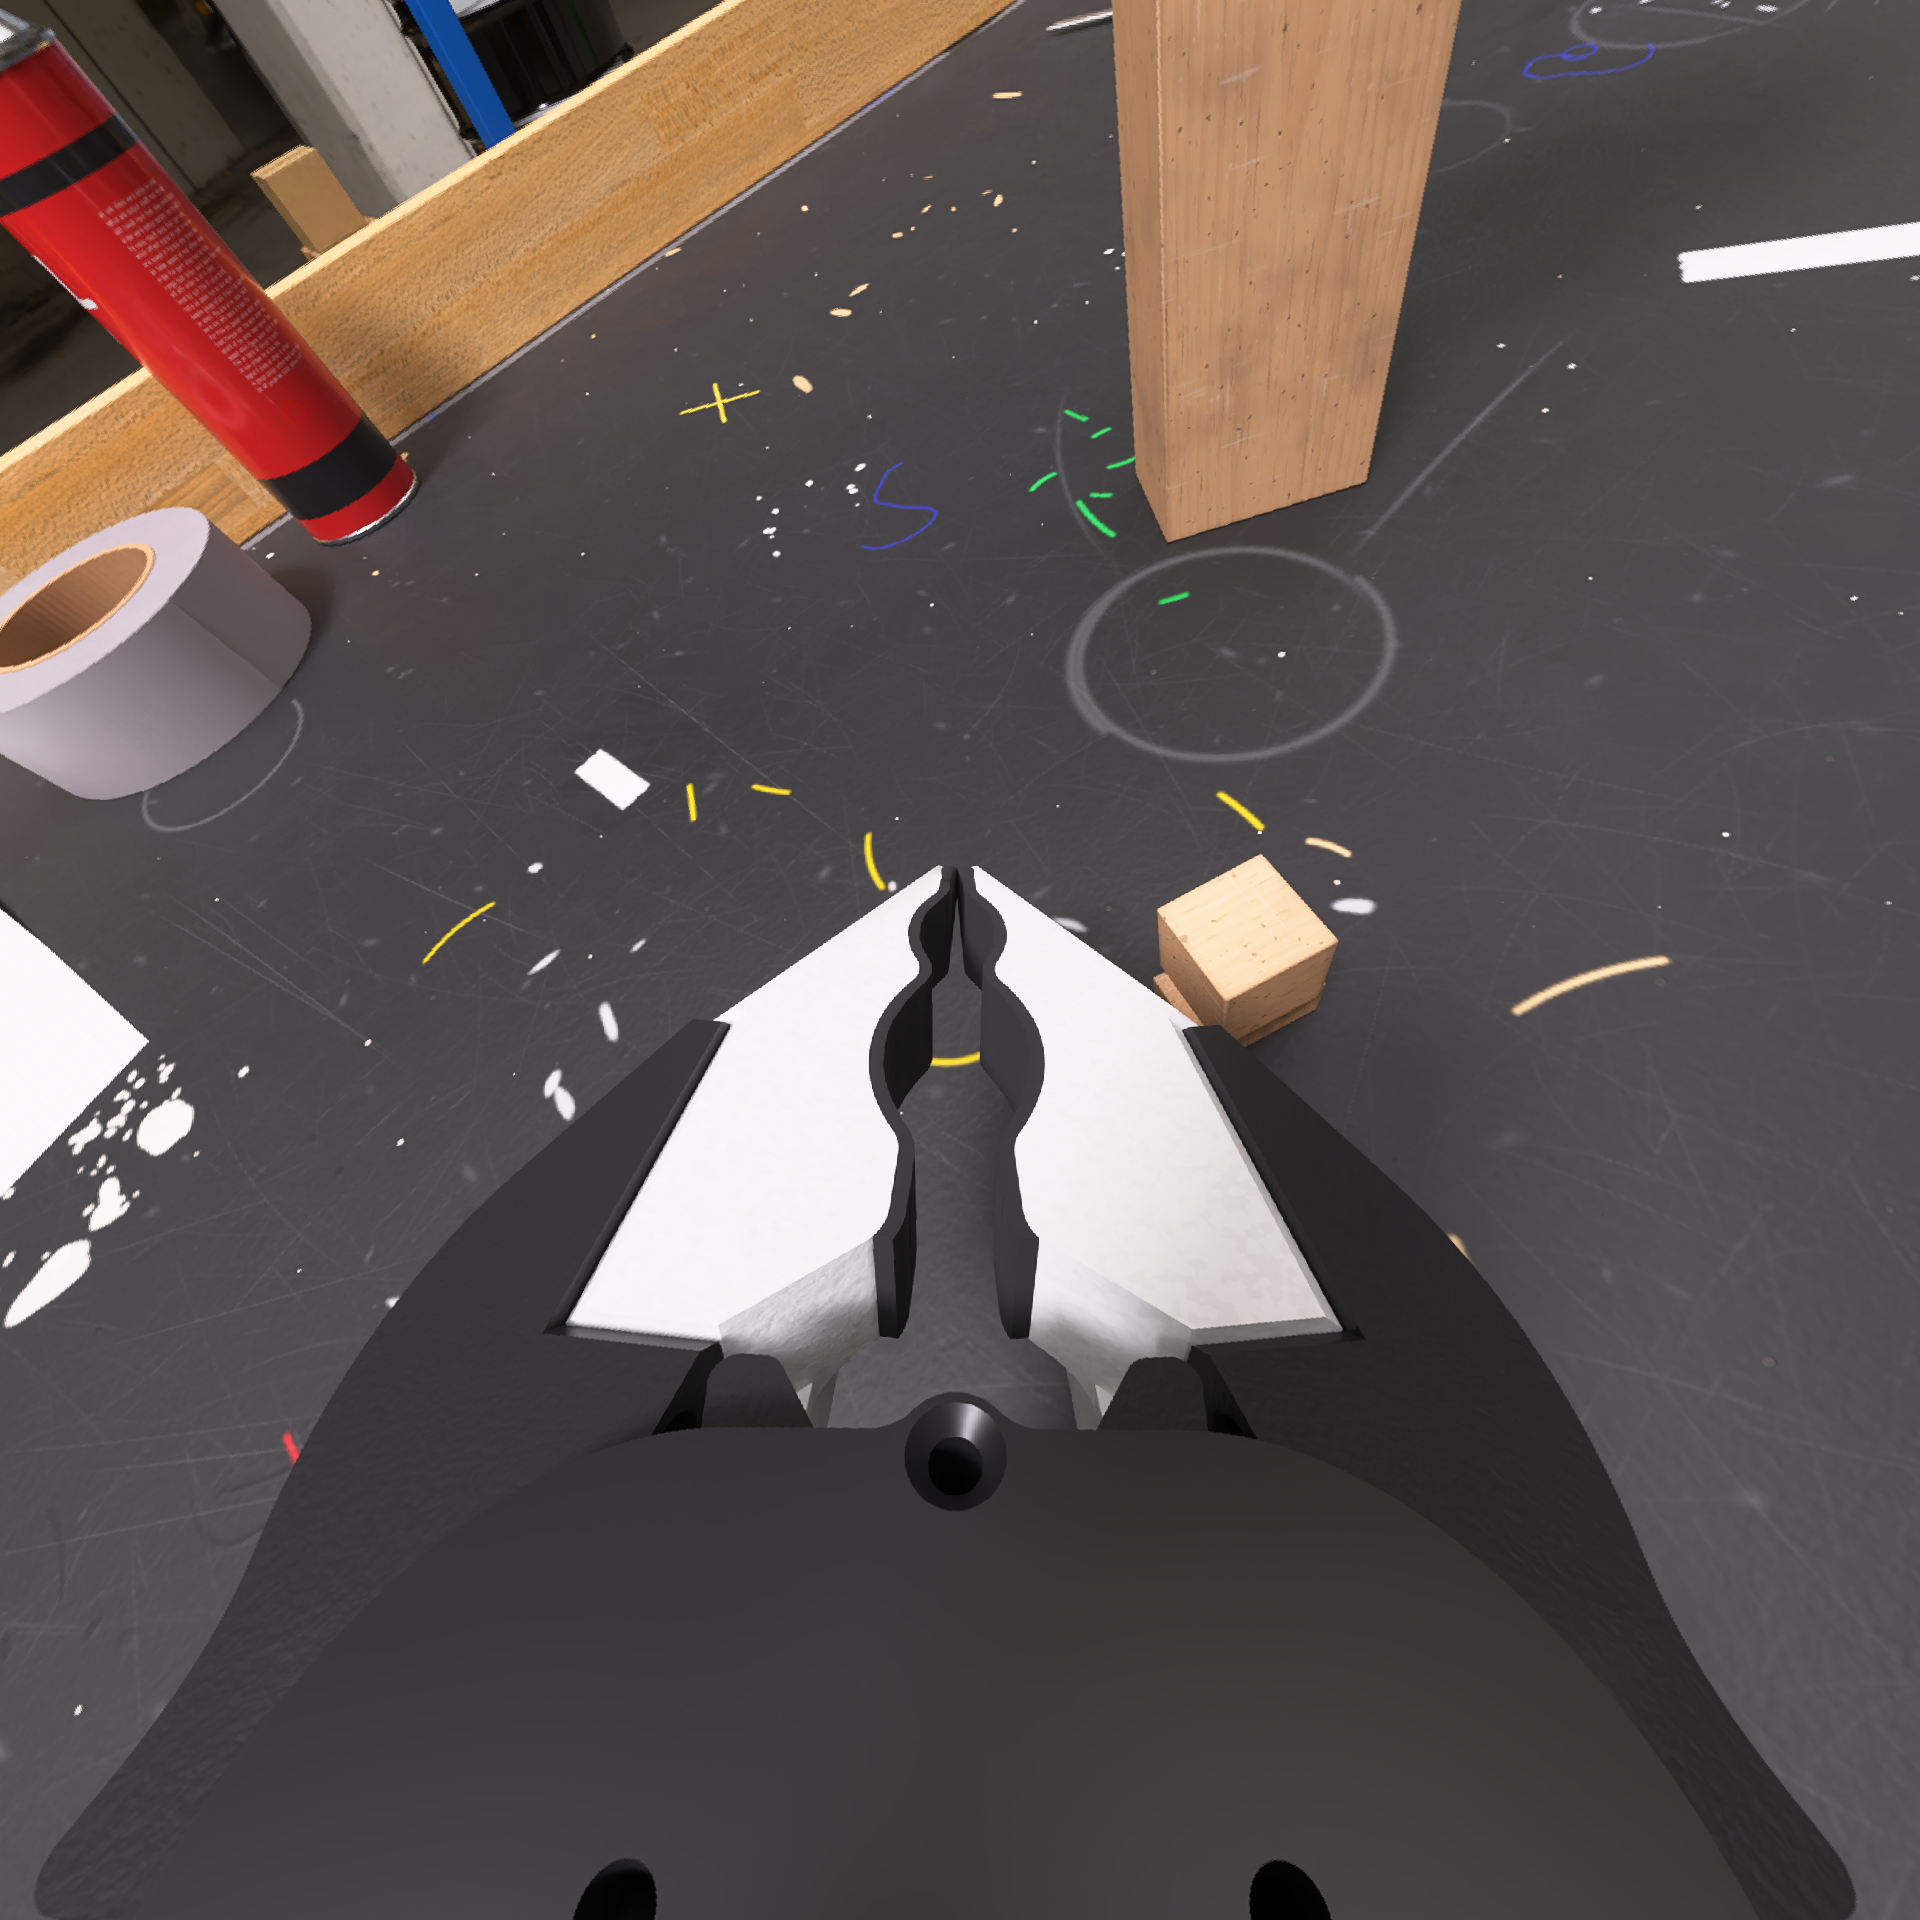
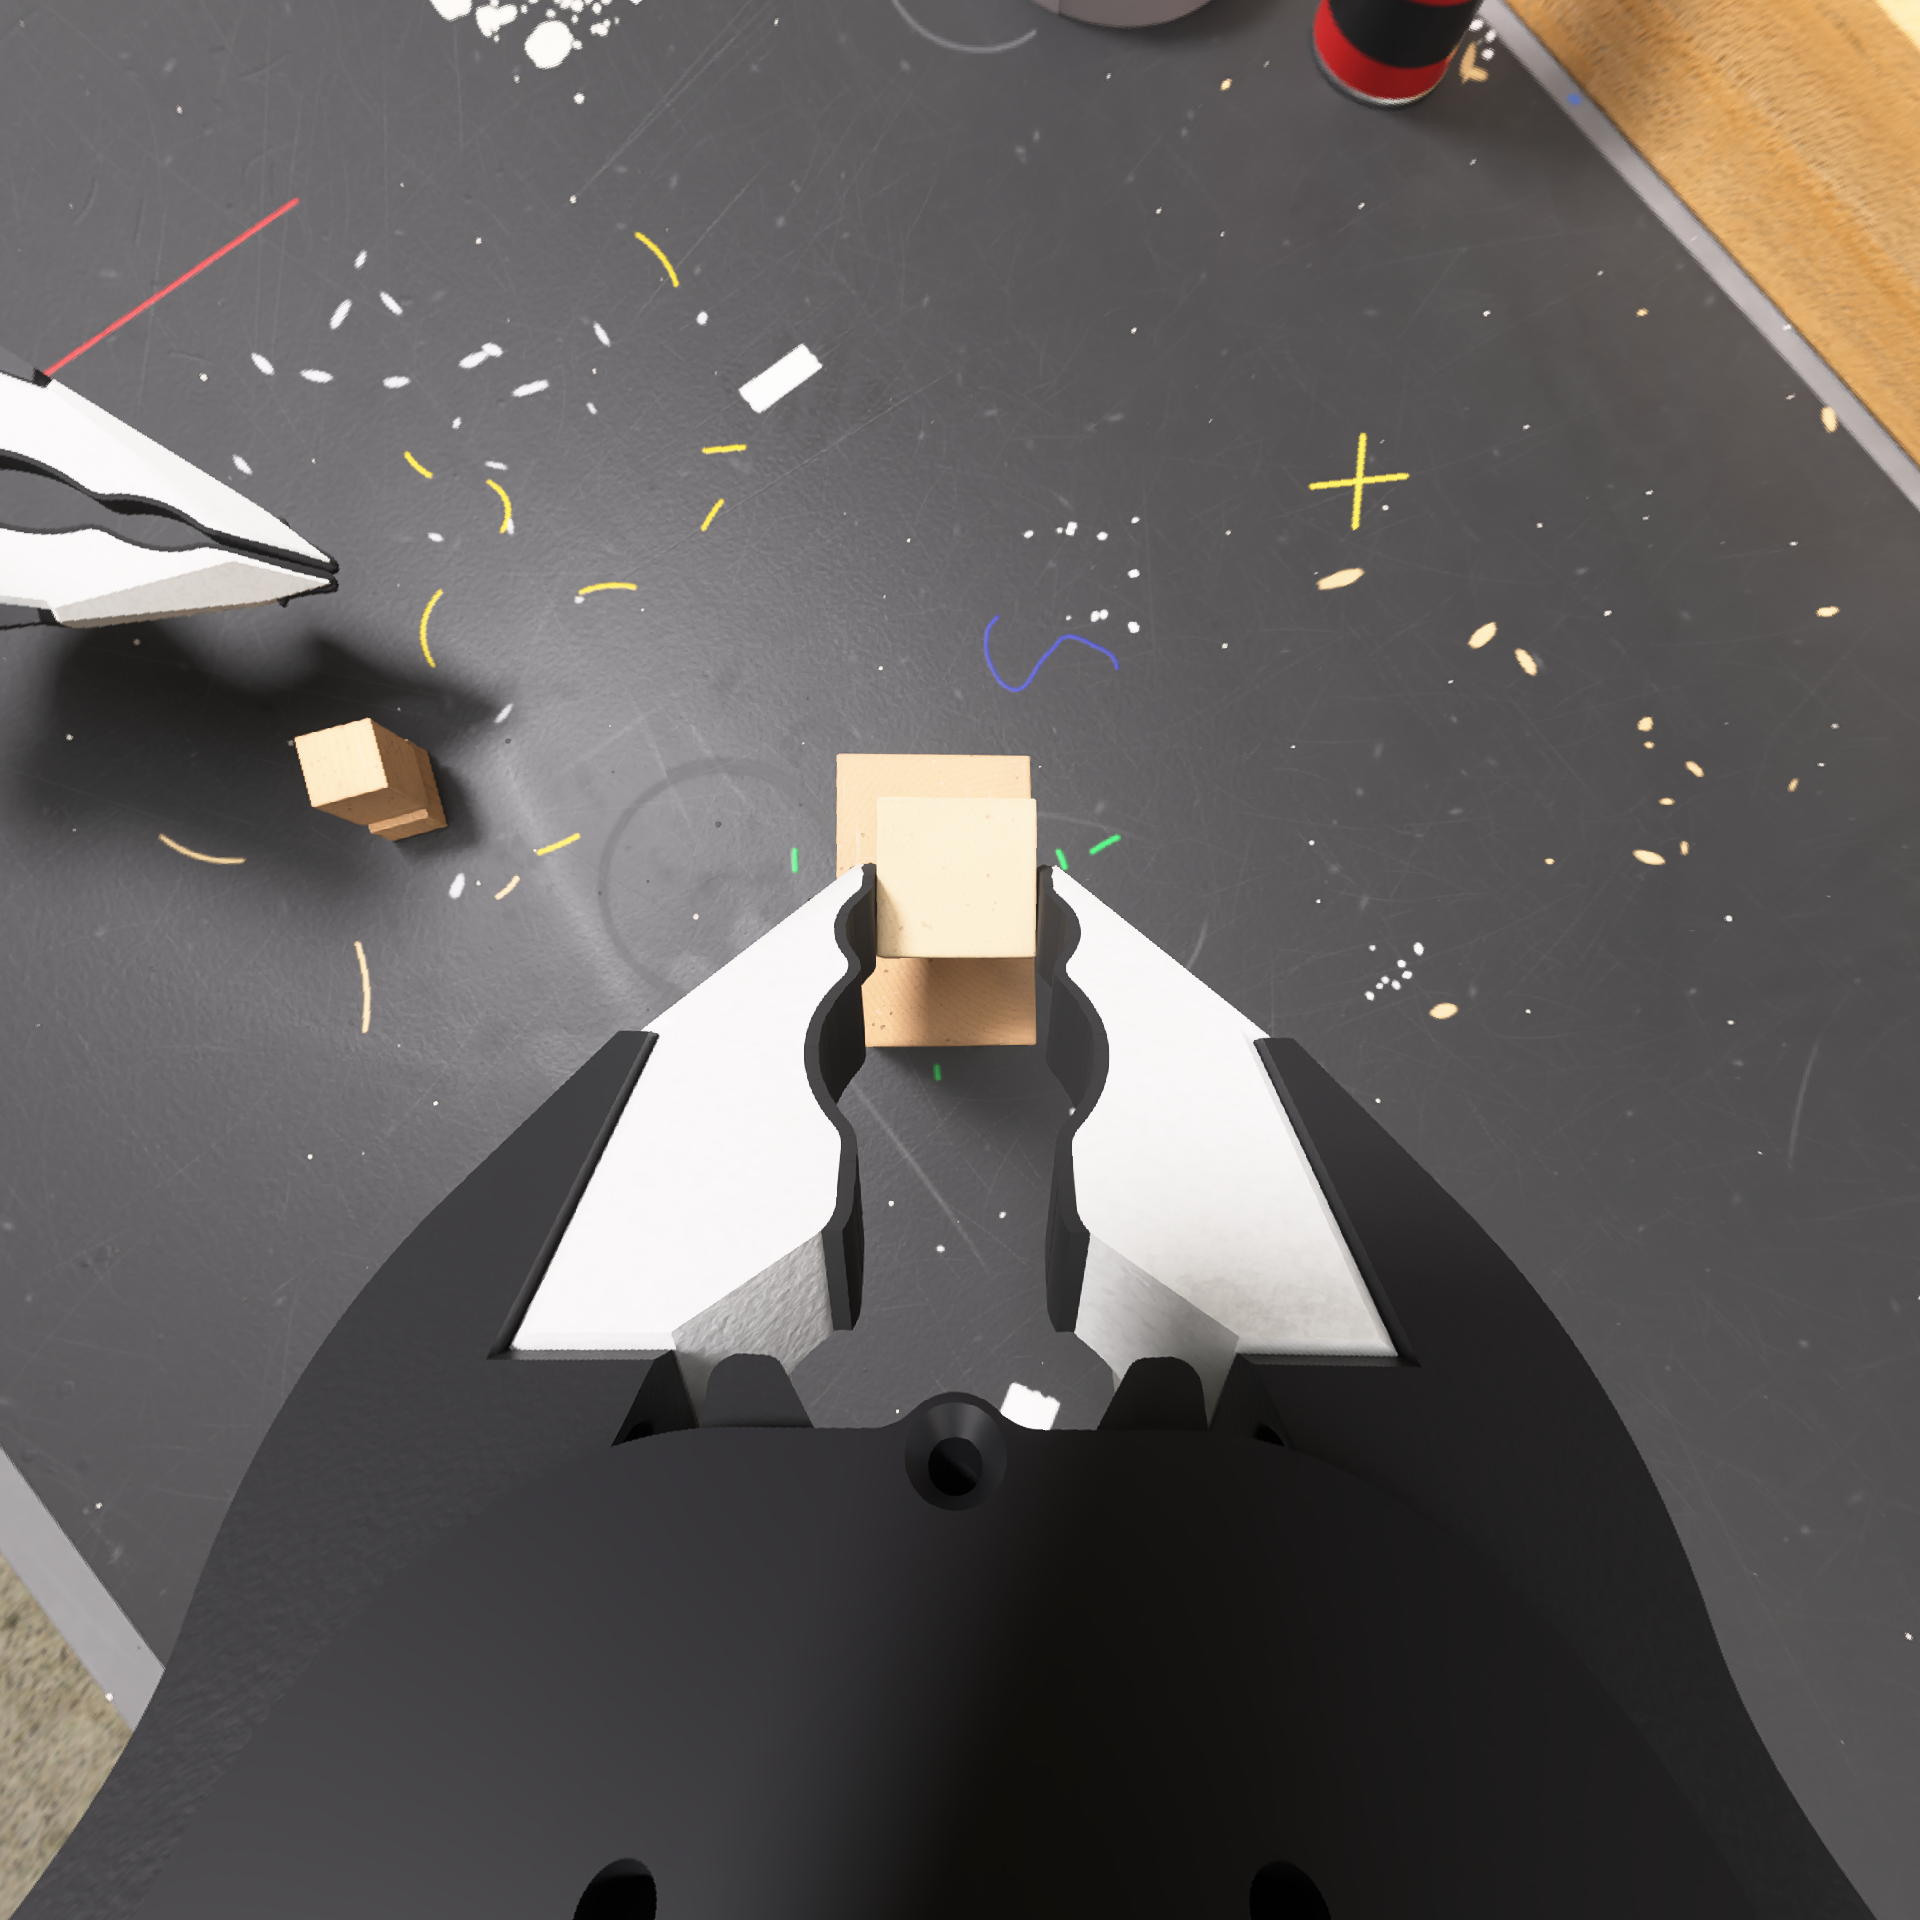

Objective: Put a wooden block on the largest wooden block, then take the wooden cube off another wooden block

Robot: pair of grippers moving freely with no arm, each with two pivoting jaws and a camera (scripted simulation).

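Observation:
My right gripper (image 2: 956, 883) is shut on a small pale wooden block (image 2: 956, 862), held at the top of the tall, largest wooden block (image 2: 951, 1003); I cannot tell whether the two touch. In the left wrist view the tall block (image 1: 1268, 260) stands upright, its top out of frame. A wooden cube (image 1: 1247, 930) sits on a thin flat wooden block (image 1: 1262, 1023) just right of my left gripper (image 1: 956, 878), which is shut and empty above the table. The right wrist view shows the cube (image 2: 348, 769), the flat block (image 2: 410, 821) and the left gripper (image 2: 322, 571) at far left.
A red spray can (image 1: 197, 301) and a grey tape roll (image 1: 135, 644) stand at the left beside a long wooden beam (image 1: 499, 239). A white sheet (image 1: 52, 1039) lies at the left edge. The dark tabletop (image 1: 1558, 1143) bears chalk marks and paint flecks.

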